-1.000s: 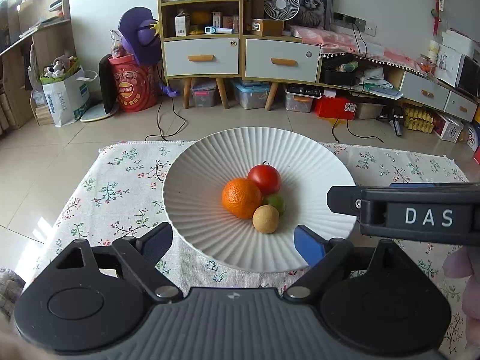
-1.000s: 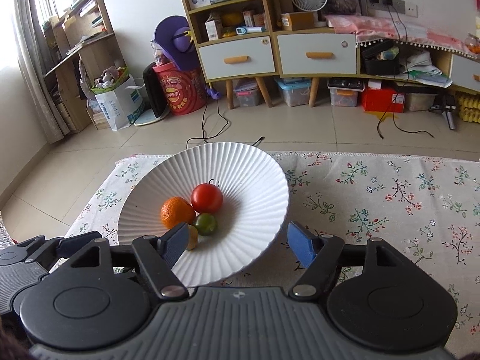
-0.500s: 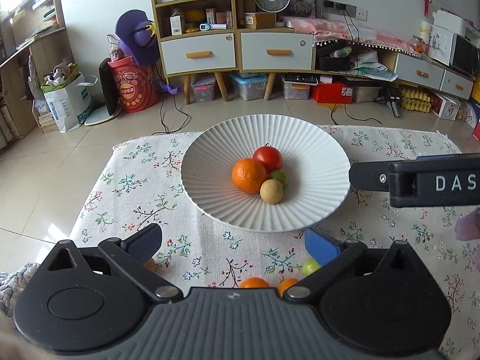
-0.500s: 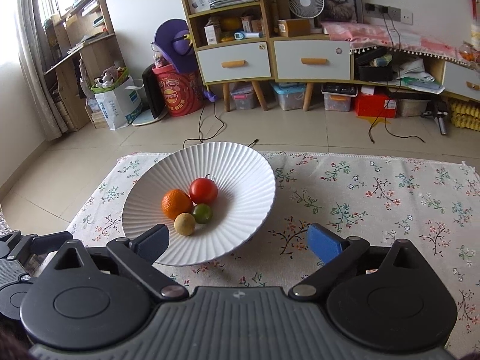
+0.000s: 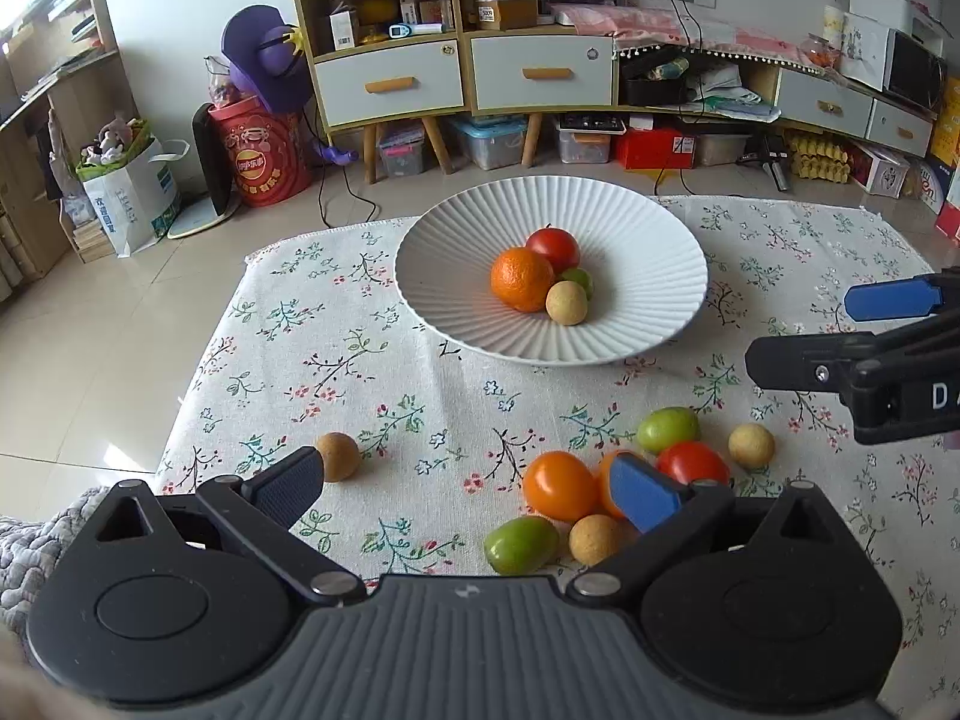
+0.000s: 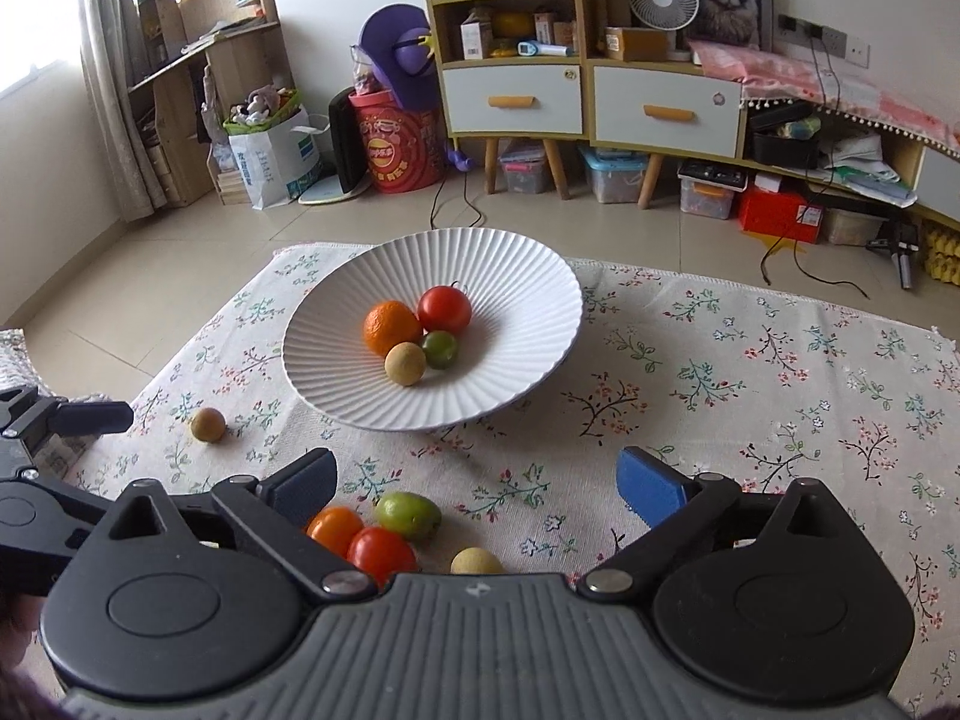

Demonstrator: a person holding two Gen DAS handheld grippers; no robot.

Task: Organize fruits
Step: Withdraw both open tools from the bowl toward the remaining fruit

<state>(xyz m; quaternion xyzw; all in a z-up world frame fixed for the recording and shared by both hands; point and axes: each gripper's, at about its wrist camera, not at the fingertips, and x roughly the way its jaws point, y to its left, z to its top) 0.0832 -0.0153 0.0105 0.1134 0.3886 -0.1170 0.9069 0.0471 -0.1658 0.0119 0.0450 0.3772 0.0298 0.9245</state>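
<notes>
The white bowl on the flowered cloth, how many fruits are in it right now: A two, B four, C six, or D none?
B: the white bowl holds four fruits: an orange, a red tomato, a small green fruit and a tan ball-shaped fruit; the rest lie on the cloth.

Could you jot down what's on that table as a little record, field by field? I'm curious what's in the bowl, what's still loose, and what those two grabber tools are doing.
Surface: floral tablecloth
Bowl: white ribbed bowl
In bowl: orange, red tomato, green fruit, tan ball fruit
Loose, alone: tan fruit apart at the left
Loose, clustered: orange, red, green and tan fruits near the front edge
Left gripper: open, holding nothing
Right gripper: open, holding nothing
</notes>
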